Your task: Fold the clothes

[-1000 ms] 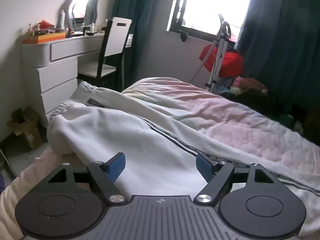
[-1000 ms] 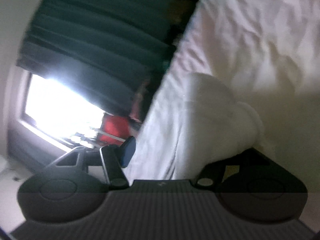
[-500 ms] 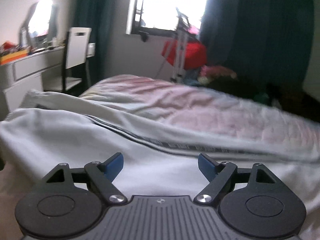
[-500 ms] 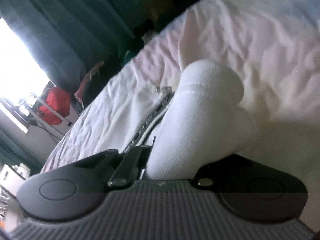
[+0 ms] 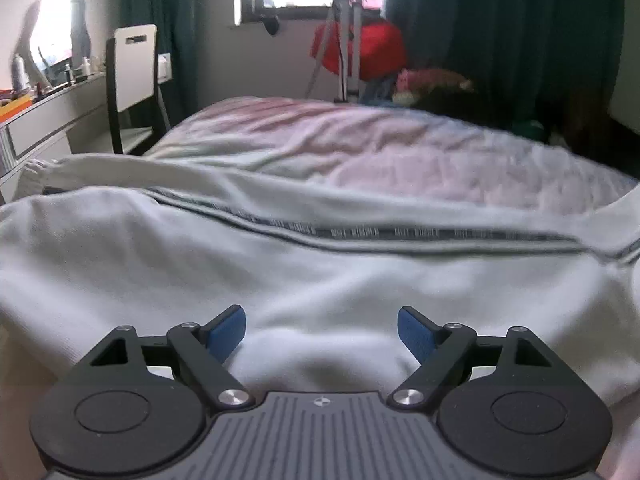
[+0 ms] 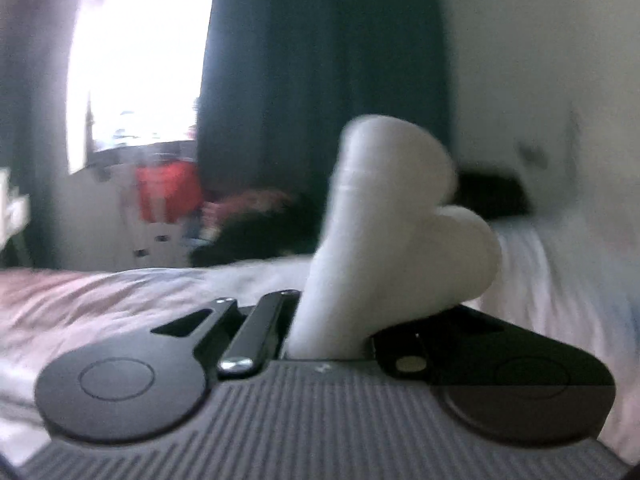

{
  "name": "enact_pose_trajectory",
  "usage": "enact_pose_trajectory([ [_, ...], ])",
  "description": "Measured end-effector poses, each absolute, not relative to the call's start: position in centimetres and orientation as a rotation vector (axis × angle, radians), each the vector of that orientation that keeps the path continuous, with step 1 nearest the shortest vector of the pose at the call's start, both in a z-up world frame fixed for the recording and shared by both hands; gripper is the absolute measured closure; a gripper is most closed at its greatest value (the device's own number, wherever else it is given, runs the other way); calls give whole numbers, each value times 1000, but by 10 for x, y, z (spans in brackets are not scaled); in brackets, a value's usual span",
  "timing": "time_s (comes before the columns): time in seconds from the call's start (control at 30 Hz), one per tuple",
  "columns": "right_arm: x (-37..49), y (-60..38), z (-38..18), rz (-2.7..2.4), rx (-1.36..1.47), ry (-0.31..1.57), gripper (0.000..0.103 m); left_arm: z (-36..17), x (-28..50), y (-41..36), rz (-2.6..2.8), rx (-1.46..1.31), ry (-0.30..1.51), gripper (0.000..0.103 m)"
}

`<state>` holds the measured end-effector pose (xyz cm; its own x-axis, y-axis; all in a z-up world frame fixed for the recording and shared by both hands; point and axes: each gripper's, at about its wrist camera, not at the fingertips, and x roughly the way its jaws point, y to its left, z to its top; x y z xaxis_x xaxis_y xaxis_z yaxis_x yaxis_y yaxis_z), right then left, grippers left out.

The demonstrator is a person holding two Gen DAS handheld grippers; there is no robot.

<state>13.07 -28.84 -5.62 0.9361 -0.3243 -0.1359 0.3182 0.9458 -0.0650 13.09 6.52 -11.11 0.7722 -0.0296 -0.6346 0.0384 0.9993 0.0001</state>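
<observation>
White trousers (image 5: 280, 280) with a dark printed side stripe (image 5: 380, 234) lie across the bed in the left wrist view. My left gripper (image 5: 320, 330) is open, its blue pads (image 5: 226, 330) low over the white cloth, holding nothing. In the right wrist view my right gripper (image 6: 332, 332) is shut on a bunched white ribbed cuff of the trousers (image 6: 392, 216), which sticks up above the jaws and hides the fingertips. The view is blurred.
The bed has a pale pink quilt (image 5: 400, 148). A white dresser (image 5: 44, 120) and chair (image 5: 134, 80) stand left. A tripod (image 5: 344, 40), red bag (image 5: 376, 50) and dark curtains (image 5: 500, 40) are beyond the bed by the window.
The right gripper has rolled from sideways to level and lifted the cuff off the bed. The left gripper has swung rightward along the trousers, staying open.
</observation>
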Motion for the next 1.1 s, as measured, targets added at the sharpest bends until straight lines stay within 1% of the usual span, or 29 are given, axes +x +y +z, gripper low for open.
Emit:
enact_pose_trajectory([
  [0.07,129,-245,-56,-238,-164,129,92,-102,129,68,-32,0,664,18],
  [0.2,122,-170,-88,-69,-370,159,92,-87,126,74,-26,-37,626,18],
  [0.33,115,-118,-151,108,-569,297,92,-83,122,78,-13,-52,616,18],
  [0.4,114,-104,-175,163,-635,362,91,-82,121,80,-10,-64,618,18],
  [0.47,116,-104,-185,170,-647,392,90,-81,119,83,-8,-82,615,18],
  [0.57,119,-113,-178,167,-583,399,90,-79,119,88,-16,-123,607,18],
  [0.7,117,-112,-175,182,-583,378,89,-81,120,89,-39,-155,603,18],
  [0.8,117,-93,-176,205,-586,418,86,-81,119,89,-55,-177,599,18],
  [0.83,116,-91,-172,224,-571,423,81,-80,118,90,-61,-191,597,18],
  [0.87,118,-92,-167,263,-534,436,71,-80,118,91,-65,-203,594,18],
  [0.9,117,-95,-160,303,-479,456,68,-79,118,92,-69,-213,590,18],
  [0.93,115,-100,-152,339,-418,477,60,-78,117,93,-71,-218,586,18],
  [0.97,113,-106,-144,383,-332,509,45,-77,117,93,-71,-220,582,18],
  [1.0,112,-112,-136,428,-240,543,35,-76,115,94,-72,-222,578,18],
  [1.03,111,-119,-130,467,-141,574,21,-75,114,94,-74,-223,576,18],
  [1.1,106,-134,-119,524,54,624,21,-74,110,93,-75,-225,573,18],
])
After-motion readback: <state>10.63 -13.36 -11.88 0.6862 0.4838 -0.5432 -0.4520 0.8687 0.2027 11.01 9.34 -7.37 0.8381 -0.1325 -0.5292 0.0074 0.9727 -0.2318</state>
